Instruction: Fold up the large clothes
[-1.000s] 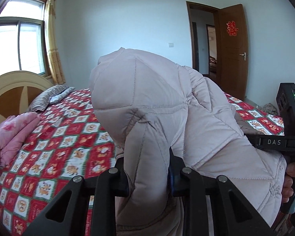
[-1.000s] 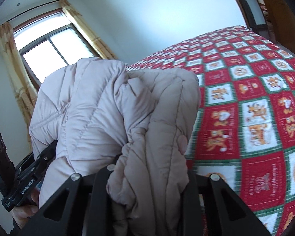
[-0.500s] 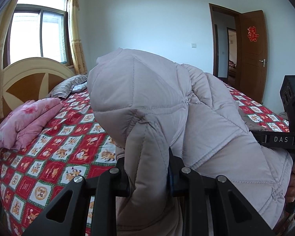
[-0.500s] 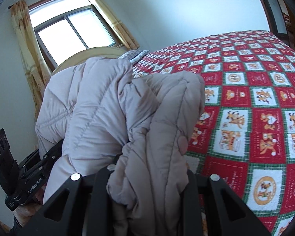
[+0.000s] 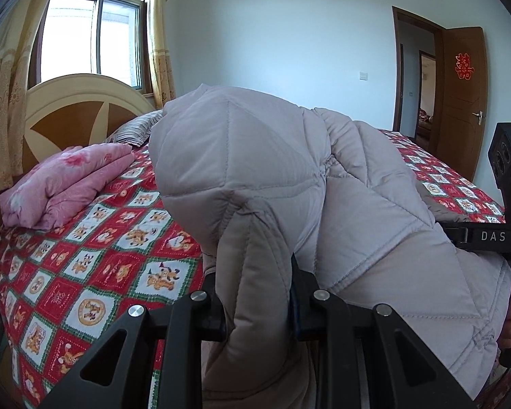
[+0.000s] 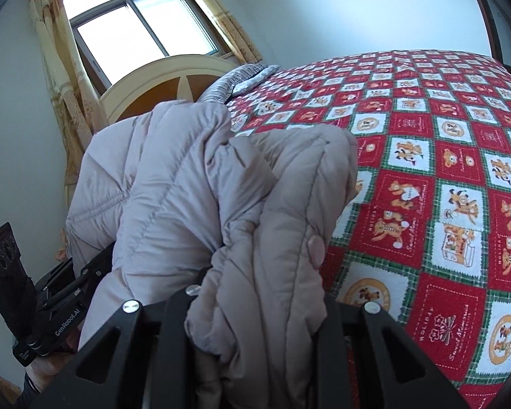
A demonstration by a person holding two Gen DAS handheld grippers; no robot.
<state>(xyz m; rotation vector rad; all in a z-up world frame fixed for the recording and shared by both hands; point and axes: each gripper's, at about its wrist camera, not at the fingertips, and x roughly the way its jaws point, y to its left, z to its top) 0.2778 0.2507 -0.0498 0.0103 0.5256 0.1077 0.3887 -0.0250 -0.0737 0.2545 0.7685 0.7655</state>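
Observation:
A pale grey-pink quilted down jacket hangs bunched between both grippers, held up above the bed. My left gripper is shut on a thick fold of the jacket. My right gripper is shut on another bunched fold of the jacket, with a snap button showing on it. The right gripper's body shows at the right of the left wrist view; the left gripper's body shows at the lower left of the right wrist view.
The bed has a red, white and green cartoon-check cover. A folded pink quilt and a striped pillow lie by the wooden headboard. A curtained window is behind. An open wooden door stands at the far right.
Both grippers have swung left towards the headboard with the jacket held; the window, headboard and pink quilt now fill more of the views. The grips on the jacket are unchanged.

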